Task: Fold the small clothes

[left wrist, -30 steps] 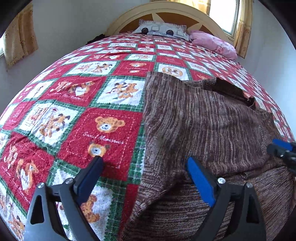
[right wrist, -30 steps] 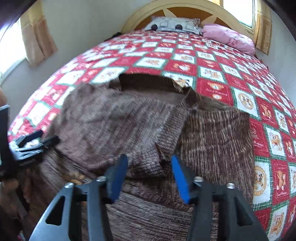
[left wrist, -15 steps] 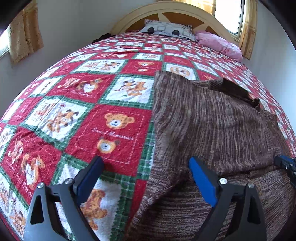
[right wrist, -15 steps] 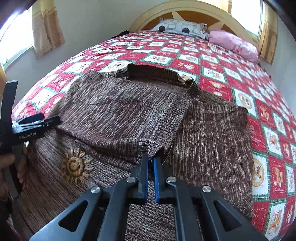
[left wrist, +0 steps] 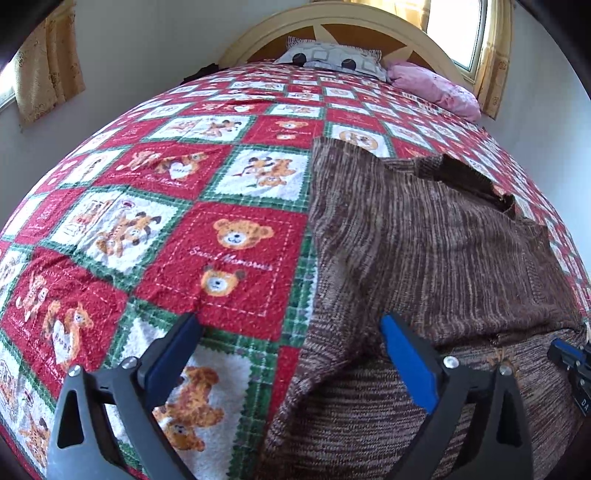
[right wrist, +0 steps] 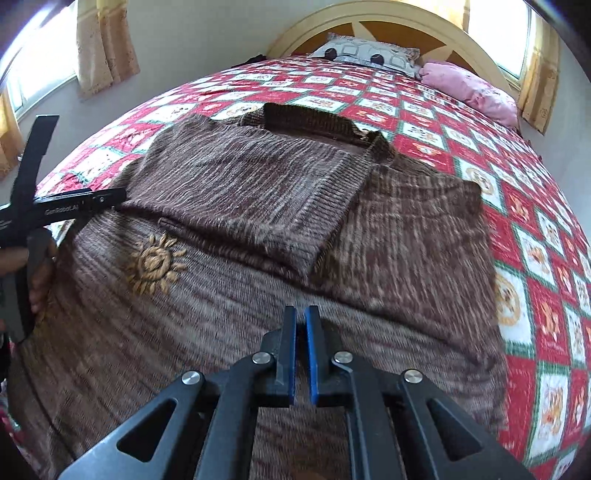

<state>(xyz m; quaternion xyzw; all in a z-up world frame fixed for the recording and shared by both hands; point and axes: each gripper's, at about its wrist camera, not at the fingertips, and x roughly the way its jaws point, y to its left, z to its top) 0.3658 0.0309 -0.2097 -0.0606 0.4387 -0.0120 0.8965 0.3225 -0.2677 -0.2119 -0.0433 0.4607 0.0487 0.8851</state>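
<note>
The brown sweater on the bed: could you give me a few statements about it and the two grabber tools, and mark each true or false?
1. The brown sweater lies on a teddy-bear quilt. True.
2. A blue star is stitched on it. False: it is a golden sun emblem.
3. The right gripper holds a sleeve. False: its jaws are shut with nothing between them.
4. The left gripper is open. True.
5. The pink pillow lies on the sweater. False: it is at the headboard, apart.
</note>
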